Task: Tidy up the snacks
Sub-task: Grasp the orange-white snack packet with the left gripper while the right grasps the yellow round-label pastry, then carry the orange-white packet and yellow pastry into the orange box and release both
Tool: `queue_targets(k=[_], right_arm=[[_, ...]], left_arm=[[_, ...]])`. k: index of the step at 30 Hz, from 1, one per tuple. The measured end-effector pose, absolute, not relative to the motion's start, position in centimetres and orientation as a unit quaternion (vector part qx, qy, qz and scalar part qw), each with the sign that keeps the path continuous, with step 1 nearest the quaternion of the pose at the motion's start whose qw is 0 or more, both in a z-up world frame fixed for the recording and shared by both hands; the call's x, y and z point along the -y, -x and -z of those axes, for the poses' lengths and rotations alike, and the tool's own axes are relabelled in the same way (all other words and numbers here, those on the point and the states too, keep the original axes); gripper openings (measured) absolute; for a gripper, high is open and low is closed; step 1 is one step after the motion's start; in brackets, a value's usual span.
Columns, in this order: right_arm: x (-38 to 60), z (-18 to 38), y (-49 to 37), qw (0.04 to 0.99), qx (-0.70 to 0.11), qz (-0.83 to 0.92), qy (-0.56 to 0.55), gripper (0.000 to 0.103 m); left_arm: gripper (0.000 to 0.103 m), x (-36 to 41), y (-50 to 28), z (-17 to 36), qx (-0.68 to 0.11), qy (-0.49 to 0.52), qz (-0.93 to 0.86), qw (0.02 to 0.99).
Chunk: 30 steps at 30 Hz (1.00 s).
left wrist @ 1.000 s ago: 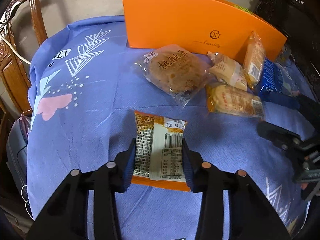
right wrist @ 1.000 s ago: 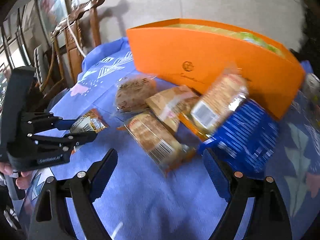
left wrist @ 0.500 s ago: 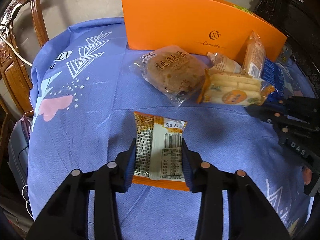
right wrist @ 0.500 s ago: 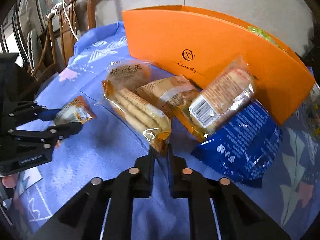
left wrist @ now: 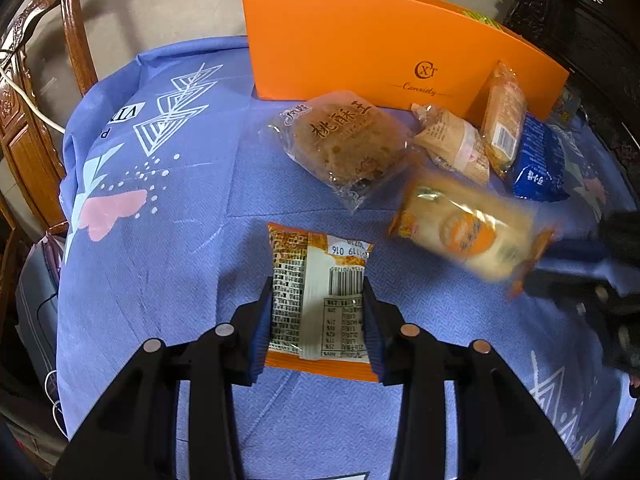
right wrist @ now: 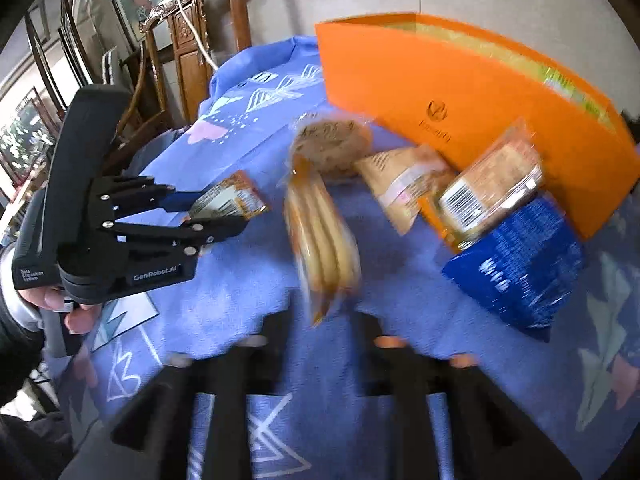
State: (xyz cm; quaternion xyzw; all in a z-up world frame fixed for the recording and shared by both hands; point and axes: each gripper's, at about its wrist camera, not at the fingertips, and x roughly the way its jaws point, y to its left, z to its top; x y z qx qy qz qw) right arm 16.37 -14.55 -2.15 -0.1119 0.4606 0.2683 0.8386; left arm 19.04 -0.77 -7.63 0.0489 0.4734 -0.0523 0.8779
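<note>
My left gripper (left wrist: 318, 312) is shut on an orange-and-white snack packet (left wrist: 318, 294), label side up, low over the blue tablecloth (left wrist: 168, 248); it also shows in the right wrist view (right wrist: 230, 202). My right gripper (right wrist: 322, 320) is shut on the end of a long biscuit packet (right wrist: 322, 240), blurred by motion; in the left wrist view the biscuit packet (left wrist: 466, 232) hangs above the cloth. A round walnut-cake packet (left wrist: 344, 144), a tan wrapped snack (left wrist: 452, 142), a clear packet with a barcode (left wrist: 504, 120) and a blue bag (left wrist: 538, 160) lie before the orange box (left wrist: 380, 48).
Carved wooden chairs (left wrist: 36, 92) stand at the table's left edge, with a white cable (left wrist: 28, 100) over one. Dark furniture (left wrist: 580, 20) stands at the back right. The left hand-held gripper body (right wrist: 100, 220) is at the left of the right wrist view.
My right gripper has pulled the biscuit packet away from the pile, toward the front and left. My left gripper and its packet have stayed in place.
</note>
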Motion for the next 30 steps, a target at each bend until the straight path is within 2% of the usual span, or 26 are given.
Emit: queue_targets(k=[1, 2, 10, 11, 12, 14, 15, 17, 21, 26, 30], right_arm=[[14.5, 1.8, -16.2, 0.849, -0.447, -0.25, 0.129, 0.076], [14.3, 1.4, -16.0, 0.863, -0.424, -0.227, 0.153, 0.081], [11.2, 3.2, -18.4, 0.847, -0.416, -0.241, 0.225, 0.081], [10.9, 3.8, -19.0, 0.842, -0.425, -0.247, 0.222, 0.077], [10.8, 4.5, -19.4, 0.837, -0.436, -0.248, 0.22, 0.061], [10.9, 5.1, -20.0, 0.83, -0.455, -0.254, 0.197, 0.04], [11.1, 4.9, -20.0, 0.829, -0.461, -0.254, 0.187, 0.037], [12.2, 4.0, -19.3, 0.835, -0.458, -0.263, 0.154, 0.033], [16.3, 1.0, -18.4, 0.854, -0.434, -0.285, 0.042, 0.032], [21.4, -4.2, -19.2, 0.888, -0.365, -0.277, -0.05, 0.033], [24.8, -8.2, -22.8, 0.913, -0.321, -0.231, -0.096, 0.033]], left_arm=[[0.039, 0.8, -19.1, 7.7, -0.474, -0.047, 0.051, 0.878], [0.039, 0.8, -19.1, 7.7, -0.474, -0.046, 0.051, 0.878], [0.039, 0.9, -19.2, 7.8, -0.474, -0.047, 0.05, 0.878], [0.039, 0.9, -19.2, 7.8, -0.473, -0.049, 0.05, 0.878], [0.039, 1.0, -19.3, 7.8, -0.472, -0.05, 0.05, 0.879], [0.038, 1.0, -19.4, 7.8, -0.473, -0.05, 0.05, 0.878], [0.038, 1.0, -19.4, 7.8, -0.473, -0.051, 0.051, 0.878], [0.038, 1.0, -19.3, 7.6, -0.472, -0.05, 0.051, 0.879], [0.038, 0.9, -18.6, 5.7, -0.444, -0.05, 0.07, 0.892], [0.038, 1.4, -19.3, 1.2, -0.391, -0.066, 0.101, 0.913], [0.038, 2.6, -23.0, -3.3, -0.357, -0.072, 0.118, 0.924]])
